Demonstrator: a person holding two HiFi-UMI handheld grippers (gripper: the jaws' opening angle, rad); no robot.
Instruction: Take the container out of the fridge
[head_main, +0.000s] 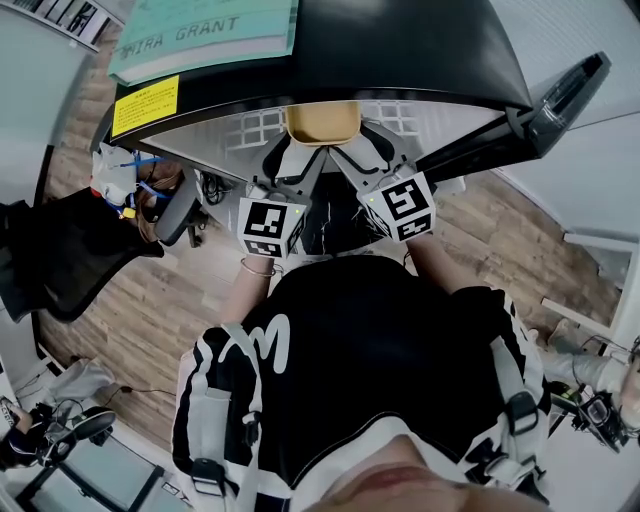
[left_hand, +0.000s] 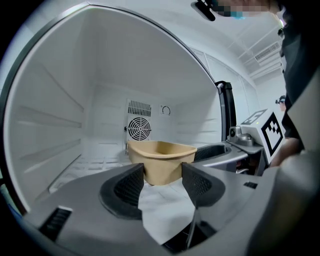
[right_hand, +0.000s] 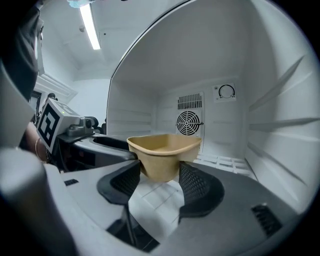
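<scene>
Both grippers are inside the fridge (left_hand: 55, 120), angled in toward each other on one target. Left gripper (left_hand: 162, 174): jaws wide apart, nothing clamped, tan container (left_hand: 161, 159) sits just past the tips, centred on the gap, its sides running behind both tips. Right gripper (right_hand: 160, 172): same picture, jaws spread, holding nothing, container dead ahead at the tips. Can't tell from either gripper view if the tips touch its wall. Container is upright on the white fridge floor, open top, looks empty. Fan grille (right_hand: 188, 122) on the back wall is well beyond the jaws, behind the container. In the head view, the container sits between the two sets of jaw tips.
</scene>
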